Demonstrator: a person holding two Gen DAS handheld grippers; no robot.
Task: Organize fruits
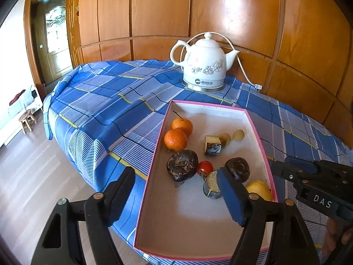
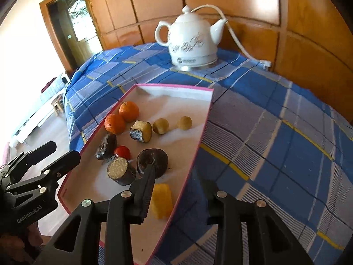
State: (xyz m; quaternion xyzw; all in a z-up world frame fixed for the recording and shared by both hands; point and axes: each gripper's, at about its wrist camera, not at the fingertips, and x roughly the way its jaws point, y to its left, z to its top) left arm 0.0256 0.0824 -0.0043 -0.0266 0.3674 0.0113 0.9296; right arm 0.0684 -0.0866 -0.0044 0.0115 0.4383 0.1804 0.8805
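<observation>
A pink-rimmed cardboard box [image 1: 260, 137] lies on a table spread with a blue plaid cloth [image 1: 106, 101], a white ceramic kettle [image 1: 205, 64] well behind it. All the fruit sits in the box: 2 mandarins [image 1: 175, 139] touching along its left wall, 2 small pale round fruits [image 2: 160, 126] toward the back, 2 dark wrinkled fruits [image 1: 182, 165], a cherry tomato [image 1: 205, 167], 2 cut chunks with dark rind [image 2: 141, 131], and a yellow piece [image 2: 162, 201] near the front right wall.

The left tool [image 1: 176, 196] has its jaws wide apart, straddling the box's left wall, nothing between them. The right tool [image 2: 176, 196] has its jaws apart over the box's right wall, with the yellow piece just beside its left finger [image 2: 143, 195] but not pinched.

The mandarins look light and firm: grip across the middle. The tomato is smooth and likely slippery and crushable, so close gently. The wrinkled fruits seem soft; the cut chunks are best held on their flat sides.
</observation>
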